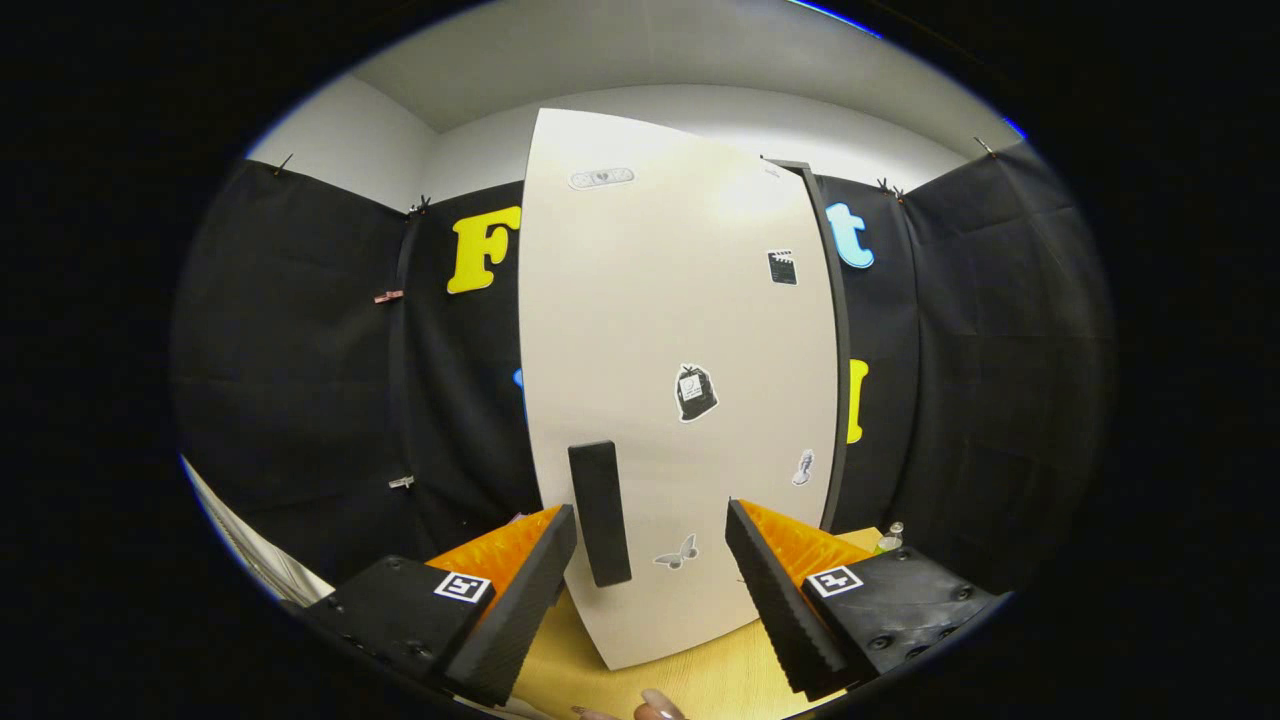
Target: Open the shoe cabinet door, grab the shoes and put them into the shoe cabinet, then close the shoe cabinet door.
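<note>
The white shoe cabinet door (670, 330) stands tall just ahead of my fingers, carrying several small stickers. A dark upright bar handle (600, 512) is fixed low on the door's left side. My gripper (650, 545) is open, its left finger (520, 600) beside the handle and its right finger (775, 595) well to the handle's right. Neither finger presses on the handle. A dark cabinet edge (835, 340) runs down the door's right side. No shoes can be seen.
The light wooden tabletop (700, 675) lies under the fingers and the door's lower edge. A fingertip of a person (660, 708) shows at the near edge of the table. Black cloth walls surround the cabinet. A small bottle (890, 538) stands to the right.
</note>
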The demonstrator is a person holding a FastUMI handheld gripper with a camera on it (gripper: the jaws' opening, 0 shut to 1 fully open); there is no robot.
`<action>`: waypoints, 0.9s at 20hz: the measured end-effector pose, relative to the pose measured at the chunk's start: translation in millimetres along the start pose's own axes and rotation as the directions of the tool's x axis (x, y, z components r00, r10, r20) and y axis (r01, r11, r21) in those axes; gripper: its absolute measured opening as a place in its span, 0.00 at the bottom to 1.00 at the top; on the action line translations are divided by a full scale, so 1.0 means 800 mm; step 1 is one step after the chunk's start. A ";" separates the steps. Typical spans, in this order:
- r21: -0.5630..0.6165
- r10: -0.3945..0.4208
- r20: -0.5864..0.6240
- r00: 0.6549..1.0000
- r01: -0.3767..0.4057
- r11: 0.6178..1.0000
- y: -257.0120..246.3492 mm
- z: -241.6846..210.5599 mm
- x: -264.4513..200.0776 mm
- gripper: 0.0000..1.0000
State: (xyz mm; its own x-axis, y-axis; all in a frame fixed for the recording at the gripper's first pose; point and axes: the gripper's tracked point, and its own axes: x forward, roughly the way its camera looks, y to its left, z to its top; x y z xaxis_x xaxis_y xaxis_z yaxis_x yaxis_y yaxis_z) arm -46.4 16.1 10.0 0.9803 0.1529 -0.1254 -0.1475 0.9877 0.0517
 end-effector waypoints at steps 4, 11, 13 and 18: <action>0.004 -0.002 -0.009 1.000 0.002 1.000 0.003 -0.002 0.002 0.99; -0.022 -0.013 0.002 1.000 0.013 1.000 0.003 0.003 0.002 0.99; -0.023 -0.016 0.004 1.000 0.016 1.000 0.004 0.006 0.000 0.99; -0.020 -0.018 0.006 1.000 0.018 1.000 0.005 0.008 -0.001 0.99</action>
State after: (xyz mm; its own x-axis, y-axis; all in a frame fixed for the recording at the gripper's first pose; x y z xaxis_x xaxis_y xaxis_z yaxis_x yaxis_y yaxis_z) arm -47.2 19.4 17.0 0.9835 0.1353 -0.1205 -0.1326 0.9907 0.0300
